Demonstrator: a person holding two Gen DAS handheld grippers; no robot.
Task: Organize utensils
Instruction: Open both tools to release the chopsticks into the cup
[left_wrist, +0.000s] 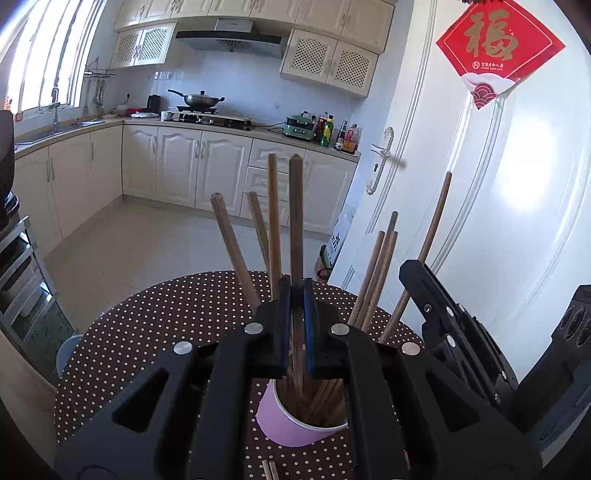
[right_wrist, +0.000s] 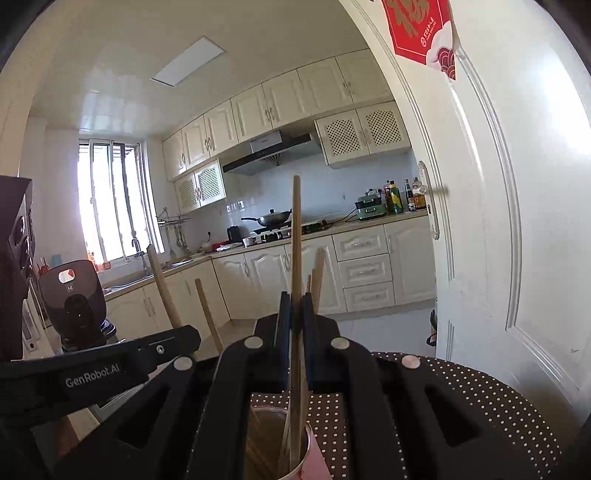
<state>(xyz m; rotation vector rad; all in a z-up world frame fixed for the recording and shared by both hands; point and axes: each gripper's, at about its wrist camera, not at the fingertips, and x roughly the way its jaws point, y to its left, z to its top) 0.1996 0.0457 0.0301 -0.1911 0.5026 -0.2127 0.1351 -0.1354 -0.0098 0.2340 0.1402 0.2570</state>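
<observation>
Wooden chopsticks stand fanned in a pink paper cup (left_wrist: 295, 424) at lower centre of the left wrist view, on a brown polka-dot tablecloth (left_wrist: 147, 332). Left gripper (left_wrist: 297, 291) is clamped on one dark chopstick (left_wrist: 295, 221); the stick runs upright between the blue pads, its lower end down inside the cup. Judgement: the near-vertical hold lets the stick slide in among the others without tipping the cup.

Right wrist view: right gripper (right_wrist: 294, 306) is closed on a paler chopstick (right_wrist: 295, 240), likewise upright, its lower end reaching into the same cup (right_wrist: 295, 465) at bottom centre. Both tools crowd one opening; the right one's body shows at right edge of the left view, the left one's across lower left of the right view.

Two loose stick ends (left_wrist: 270, 470) lie on the cloth at the bottom edge of the left view, so sorting looks unfinished.

Kitchen cabinets (left_wrist: 177, 166) and a white door (left_wrist: 498, 184) fill the background.

Risk, as judged: a light paper cup may tilt if either stick is pushed sideways on release.
</observation>
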